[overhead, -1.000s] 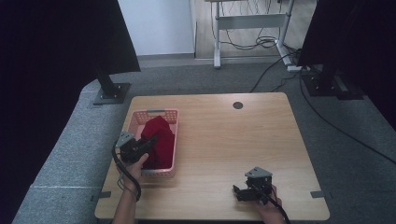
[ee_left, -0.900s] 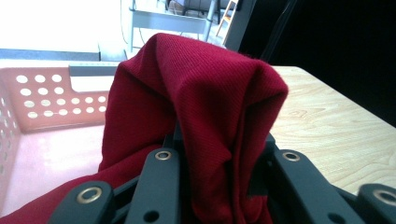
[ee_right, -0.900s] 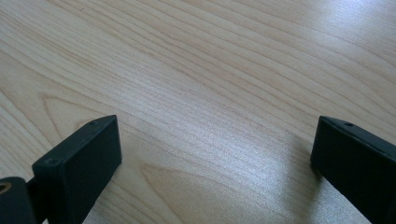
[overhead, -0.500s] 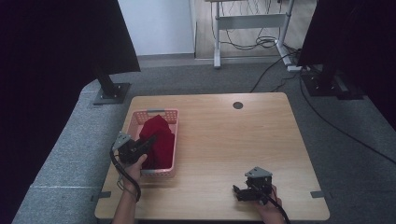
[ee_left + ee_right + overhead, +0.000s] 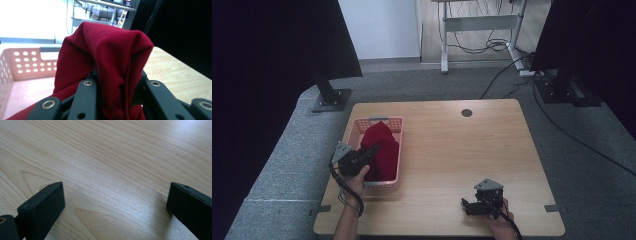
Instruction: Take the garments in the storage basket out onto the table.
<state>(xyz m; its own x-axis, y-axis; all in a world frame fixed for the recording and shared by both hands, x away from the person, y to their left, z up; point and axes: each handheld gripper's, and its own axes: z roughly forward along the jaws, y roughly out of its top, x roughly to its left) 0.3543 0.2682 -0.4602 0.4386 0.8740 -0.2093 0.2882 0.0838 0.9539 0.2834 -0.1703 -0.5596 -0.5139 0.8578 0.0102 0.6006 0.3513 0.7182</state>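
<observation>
Wooden table [image 5: 452, 150], pink basket [image 5: 357, 131] at its left: the left gripper [image 5: 367, 152] pinches a red cloth [image 5: 382, 145] bunched inside. Its trailing folds could snag the rim and tip the basket. The right gripper [image 5: 469, 206] rests spread wide, empty.

The red cloth [image 5: 105, 70] hides the left claw's [image 5: 371, 150] tips and much of the basket's [image 5: 22, 67] floor. The right claw's [image 5: 115, 202] outer pad runs off the right gripper view's edge.
</observation>
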